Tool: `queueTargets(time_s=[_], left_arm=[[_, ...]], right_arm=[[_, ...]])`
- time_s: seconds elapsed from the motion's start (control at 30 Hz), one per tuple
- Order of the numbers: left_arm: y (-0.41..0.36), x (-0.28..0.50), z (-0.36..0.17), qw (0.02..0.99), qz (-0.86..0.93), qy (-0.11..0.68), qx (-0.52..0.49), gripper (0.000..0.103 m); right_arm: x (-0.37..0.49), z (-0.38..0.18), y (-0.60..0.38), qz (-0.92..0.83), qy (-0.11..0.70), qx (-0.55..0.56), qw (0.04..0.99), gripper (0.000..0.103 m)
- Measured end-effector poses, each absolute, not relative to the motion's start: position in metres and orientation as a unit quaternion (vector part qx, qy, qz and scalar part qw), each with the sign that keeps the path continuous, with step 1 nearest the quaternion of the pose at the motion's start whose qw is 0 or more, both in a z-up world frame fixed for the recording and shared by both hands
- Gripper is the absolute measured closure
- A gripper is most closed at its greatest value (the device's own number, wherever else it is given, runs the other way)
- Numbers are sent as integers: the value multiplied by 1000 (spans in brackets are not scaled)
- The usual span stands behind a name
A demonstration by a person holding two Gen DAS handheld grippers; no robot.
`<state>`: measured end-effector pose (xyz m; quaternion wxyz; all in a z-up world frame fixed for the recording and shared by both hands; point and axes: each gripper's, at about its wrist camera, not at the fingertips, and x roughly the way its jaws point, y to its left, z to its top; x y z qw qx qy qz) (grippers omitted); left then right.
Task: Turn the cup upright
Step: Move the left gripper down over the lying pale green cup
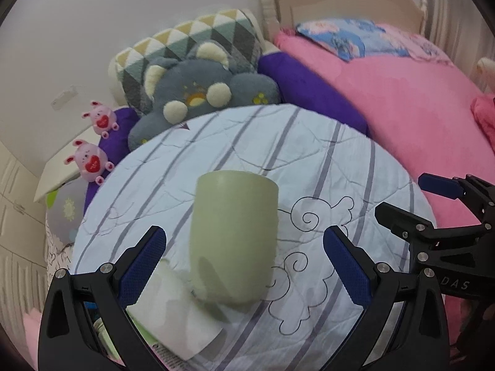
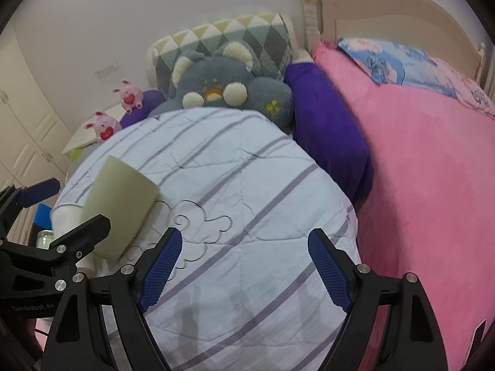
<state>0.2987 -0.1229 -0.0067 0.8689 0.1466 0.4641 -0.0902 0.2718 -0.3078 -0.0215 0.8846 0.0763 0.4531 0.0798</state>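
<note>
A pale green cup (image 1: 233, 235) stands upside down on the striped white quilt (image 1: 278, 160), its closed base on top. It also shows at the left of the right wrist view (image 2: 120, 207). My left gripper (image 1: 244, 247) is open, its blue pads on either side of the cup and apart from it. My right gripper (image 2: 244, 253) is open and empty over the quilt (image 2: 247, 185), to the right of the cup. The right gripper also shows at the right edge of the left wrist view (image 1: 433, 210).
A white paper cup (image 1: 176, 309) lies beside the green cup's lower left. A grey plush pillow (image 1: 204, 95), a patterned cushion (image 1: 185, 43) and two pink pig toys (image 1: 92, 160) sit behind the quilt. A pink blanket (image 1: 417, 108) covers the bed on the right.
</note>
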Motion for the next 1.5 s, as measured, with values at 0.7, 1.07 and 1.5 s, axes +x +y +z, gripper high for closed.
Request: queueTargets(time_s=[0.7, 1.07, 1.5], left_arm=[[-114, 346, -34, 831, -45, 540, 122, 25], [-116, 341, -28, 832, -41, 541, 115, 25], [-123, 328, -22, 834, -45, 537, 116, 25]], right_arm=[[304, -47, -322, 82, 502, 97, 856, 18], [296, -43, -322, 79, 497, 105, 858, 18], [278, -30, -326, 83, 494, 108, 859, 18]])
